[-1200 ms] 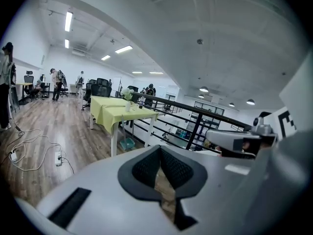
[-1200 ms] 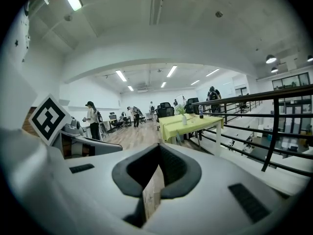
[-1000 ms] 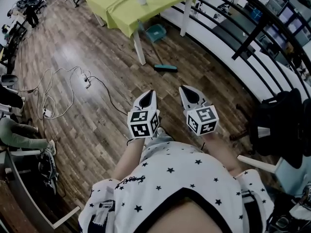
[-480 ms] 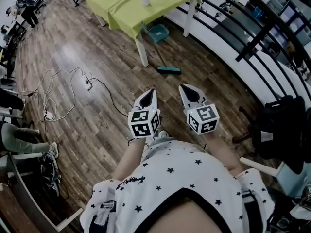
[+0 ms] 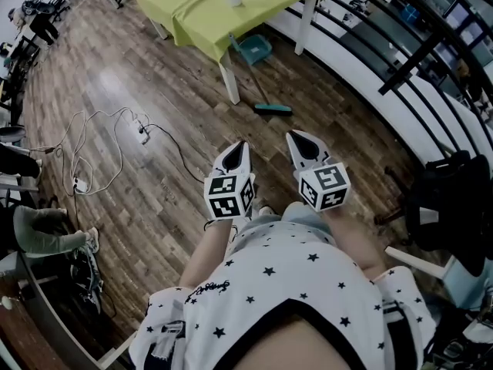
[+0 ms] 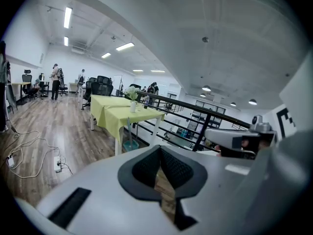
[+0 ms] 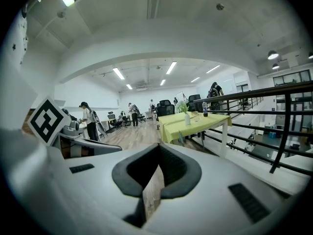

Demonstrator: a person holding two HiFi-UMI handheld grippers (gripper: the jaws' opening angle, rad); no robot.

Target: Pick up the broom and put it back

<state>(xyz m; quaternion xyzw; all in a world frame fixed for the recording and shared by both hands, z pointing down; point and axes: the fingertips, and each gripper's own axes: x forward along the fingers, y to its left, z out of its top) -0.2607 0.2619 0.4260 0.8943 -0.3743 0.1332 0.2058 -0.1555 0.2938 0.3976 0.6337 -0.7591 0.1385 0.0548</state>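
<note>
The broom [image 5: 269,105] has a teal head resting on the wooden floor, and its thin handle leans up against the table with the yellow-green cloth [image 5: 208,10]. A teal dustpan [image 5: 254,48] lies under that table beside the handle. My left gripper [image 5: 237,146] and right gripper [image 5: 299,137] are held side by side at waist height, short of the broom and pointing toward it. Both are shut with nothing in them. In the left gripper view the table [image 6: 120,112] and dustpan [image 6: 131,145] show beyond the shut left gripper [image 6: 160,148]. The right gripper [image 7: 159,146] faces the same table [image 7: 195,121].
White cables and a power strip [image 5: 115,141] trail across the floor at left. A black railing [image 5: 400,60] curves along the right side. A chair with a dark bag [image 5: 447,206] stands at right. A seated person's legs [image 5: 42,233] show at the left edge.
The person has walked toward the table: the broom and table have slid nearer in the head view. Both grippers stay shut and side by side.
</note>
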